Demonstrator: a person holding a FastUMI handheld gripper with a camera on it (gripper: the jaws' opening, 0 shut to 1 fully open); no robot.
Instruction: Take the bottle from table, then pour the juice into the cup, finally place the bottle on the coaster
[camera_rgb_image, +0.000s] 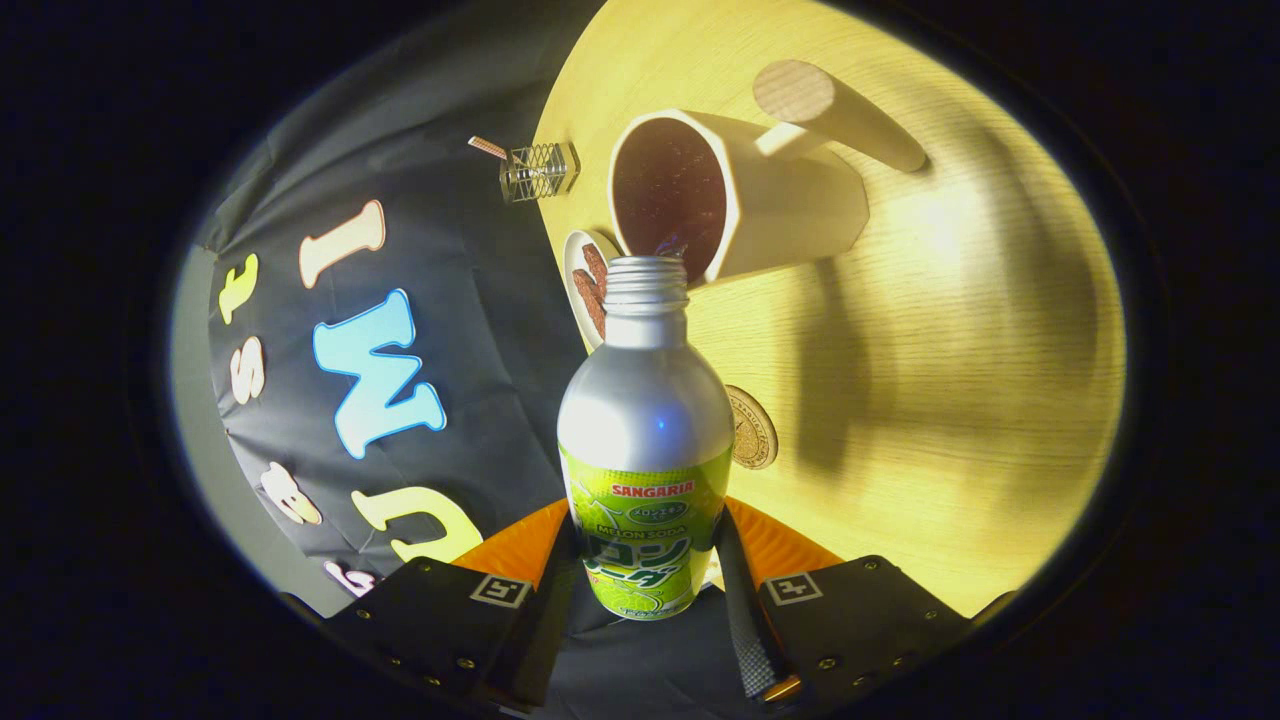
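1. The gripper (645, 590) is clamped on the lower body of the soda bottle (645, 440), one finger on each side.
2. Wooden worktop (950, 350) beyond.
3. The bottle's open mouth meets the rim of the white mug (780, 200).
4. Round coaster (752, 428) just right of the bottle.

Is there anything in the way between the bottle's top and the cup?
Nothing visible. The tongs are shut on the bottle, which is tipped so its open mouth sits right at the rim of the cup. The plate lies beside the cup, and the coaster lies off to the side.
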